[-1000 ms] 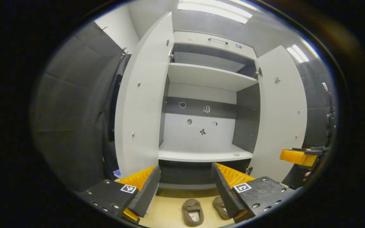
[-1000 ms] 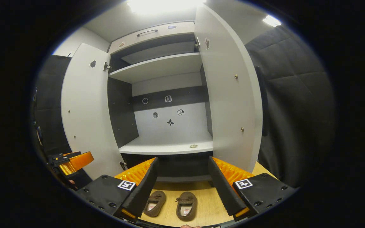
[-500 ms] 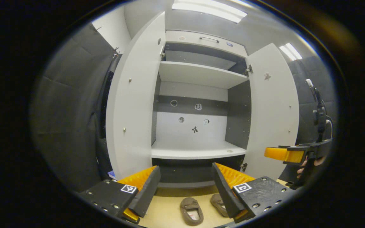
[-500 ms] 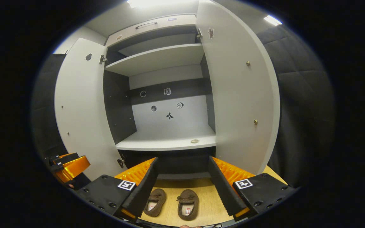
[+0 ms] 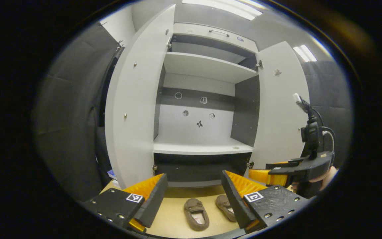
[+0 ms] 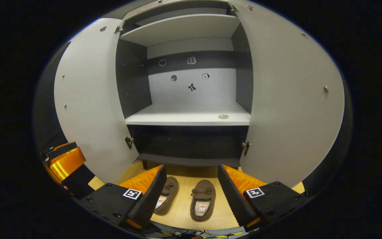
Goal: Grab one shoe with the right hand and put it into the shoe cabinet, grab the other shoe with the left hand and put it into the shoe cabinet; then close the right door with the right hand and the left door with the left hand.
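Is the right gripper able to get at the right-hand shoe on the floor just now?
Probably yes. The right gripper is open, and the shoe lies on the bare floor between its fingers, in front of the cabinet, with nothing between them.

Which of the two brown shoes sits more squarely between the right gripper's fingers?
The right-hand shoe of the pair: it lies in full view in the open gap of the right gripper, while the other shoe is partly hidden behind one finger.
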Demonstrator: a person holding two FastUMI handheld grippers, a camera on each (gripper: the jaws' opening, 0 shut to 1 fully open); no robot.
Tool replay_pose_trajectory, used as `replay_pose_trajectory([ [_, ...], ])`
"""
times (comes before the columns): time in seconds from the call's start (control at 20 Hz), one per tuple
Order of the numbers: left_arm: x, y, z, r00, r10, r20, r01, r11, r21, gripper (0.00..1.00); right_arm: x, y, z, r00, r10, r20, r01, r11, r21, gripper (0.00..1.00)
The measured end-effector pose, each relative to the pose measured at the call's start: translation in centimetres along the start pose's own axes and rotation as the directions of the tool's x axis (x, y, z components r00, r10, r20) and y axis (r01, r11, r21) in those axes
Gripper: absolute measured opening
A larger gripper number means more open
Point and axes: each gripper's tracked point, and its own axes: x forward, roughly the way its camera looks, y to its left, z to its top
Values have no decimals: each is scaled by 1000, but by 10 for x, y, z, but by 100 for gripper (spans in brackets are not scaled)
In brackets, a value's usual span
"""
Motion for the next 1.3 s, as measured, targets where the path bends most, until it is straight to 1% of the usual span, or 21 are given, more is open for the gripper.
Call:
replay_pose_trajectory([
  [0.1, 4, 4, -2, 1000, 12, -14, -12, 1000, 3, 94, 18, 6, -34, 994, 44, -99, -39, 998, 57, 98],
  [0.2, 6, 5, -4, 999, 21, -37, -21, 1000, 8, 94, 35, 3, -67, 982, 58, -181, -39, 993, 107, 98],
  [0.35, 9, 5, -10, 997, 24, -72, -23, 1000, 20, 94, 55, -3, -112, 953, 73, -295, -31, 989, 143, 98],
  [0.45, 13, 4, -16, 994, 24, -106, -21, 999, 24, 94, 69, -6, -135, 934, 77, -350, -26, 988, 150, 98],
  [0.65, 23, -3, -20, 991, 22, -130, -18, 999, 35, 94, 95, 0, -165, 903, 105, -416, -34, 984, 174, 99],
  [0.7, 26, -4, -21, 991, 23, -135, -19, 999, 36, 97, 102, 1, -173, 896, 105, -431, -34, 985, 169, 98],
  [0.75, 30, -5, -22, 990, 25, -140, -20, 999, 36, 94, 109, 1, -179, 887, 104, -450, -35, 987, 158, 98],
  [0.85, 37, -6, -24, 988, 27, -150, -23, 999, 33, 94, 124, 1, -195, 873, 91, -479, -32, 991, 130, 98],
  [0.9, 40, -5, -25, 987, 32, -156, -27, 999, 35, 94, 131, 0, -202, 866, 81, -494, -28, 993, 114, 92],
  [0.95, 42, -4, -26, 987, 38, -159, -32, 999, 40, 94, 138, -2, -208, 862, 68, -502, -23, 995, 96, 92],
  [1.0, 42, -4, -27, 986, 43, -161, -36, 998, 46, 94, 145, -5, -215, 859, 52, -509, -17, 997, 73, 99],
  [1.05, 43, -2, -28, 985, 50, -164, -42, 998, 54, 94, 151, -6, -217, 859, 40, -511, -13, 998, 56, 92],
  [1.1, 43, -1, -30, 984, 57, -169, -48, 997, 60, 94, 157, -7, -219, 864, 27, -502, -10, 999, 36, 98],
  [1.2, 43, 2, -32, 982, 72, -177, -62, 996, 63, 94, 167, -9, -219, 873, 0, -488, -14, 1000, -24, 92],
  [1.25, 43, 4, -34, 980, 79, -181, -69, 996, 61, 94, 170, -11, -220, 873, -17, -488, -14, 998, -61, 92],
  [1.3, 42, 5, -36, 979, 88, -184, -78, 995, 60, 94, 173, -12, -221, 876, -40, -480, -6, 995, -95, 94],
])
